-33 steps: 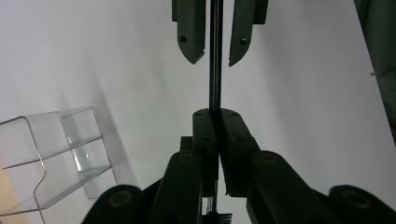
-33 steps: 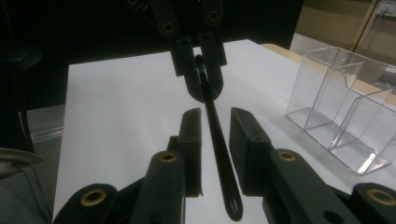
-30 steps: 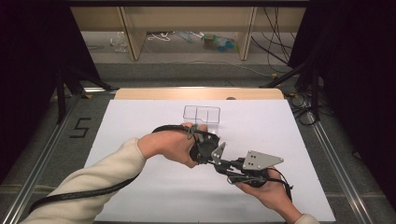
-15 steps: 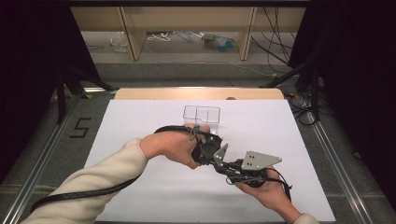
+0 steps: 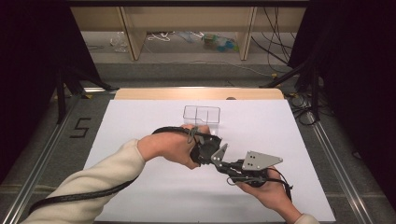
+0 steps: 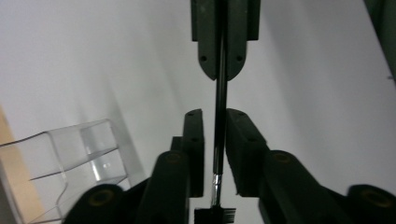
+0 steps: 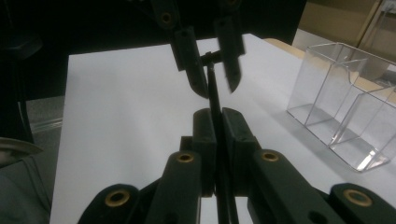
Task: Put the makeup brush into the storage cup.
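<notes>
Since the earlier frame, the left gripper jaws have just been opening around the thin brush. The right gripper jaws are clamped on it, having just closed. The brush is best drawn clear only once released, then carried to the clear box.

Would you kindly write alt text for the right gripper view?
The right gripper clamps a thin black brush between its jaws above a white table. Facing it, the left gripper has just been opening around the brush's far end; a clear divided box stands at right.

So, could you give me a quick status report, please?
Right gripper shut on brush. Left gripper jaws just opening, brush between them, pads off it. Clear box beyond, untouched. Nothing in the way.
</notes>
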A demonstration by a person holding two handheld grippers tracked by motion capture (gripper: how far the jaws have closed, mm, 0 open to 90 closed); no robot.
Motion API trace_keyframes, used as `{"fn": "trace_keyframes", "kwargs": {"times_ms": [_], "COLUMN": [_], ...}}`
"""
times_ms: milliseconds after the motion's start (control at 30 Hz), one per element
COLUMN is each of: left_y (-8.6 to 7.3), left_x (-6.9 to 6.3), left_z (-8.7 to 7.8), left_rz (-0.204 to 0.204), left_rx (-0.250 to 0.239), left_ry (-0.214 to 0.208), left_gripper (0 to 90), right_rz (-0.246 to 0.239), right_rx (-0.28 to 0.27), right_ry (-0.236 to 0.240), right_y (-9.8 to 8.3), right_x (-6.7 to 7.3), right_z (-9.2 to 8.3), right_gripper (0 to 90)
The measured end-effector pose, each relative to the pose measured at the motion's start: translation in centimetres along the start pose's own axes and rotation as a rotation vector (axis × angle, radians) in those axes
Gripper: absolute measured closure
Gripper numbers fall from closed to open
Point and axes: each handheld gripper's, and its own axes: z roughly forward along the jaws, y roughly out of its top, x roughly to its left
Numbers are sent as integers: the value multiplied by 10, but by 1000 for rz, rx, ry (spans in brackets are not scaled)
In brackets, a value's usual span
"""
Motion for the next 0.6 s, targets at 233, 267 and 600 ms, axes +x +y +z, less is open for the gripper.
{"fn": "trace_keyframes", "kwargs": {"times_ms": [233,267,600], "left_y": [-22,-27,-72], "left_x": [-16,-20,-51], "left_z": [-16,-17,-24], "left_rz": [-107,-127,-305], "left_rx": [-153,-177,-416], "left_ry": [122,140,290], "left_gripper": [485,450,330], "right_rz": [4,10,20], "right_rx": [-13,-4,-23], "right_ry": [-45,-44,-103], "right_y": [-1,-1,-1], "right_x": [-2,-2,-6], "right_z": [-2,-4,-9], "right_gripper": [856,856,855]}}
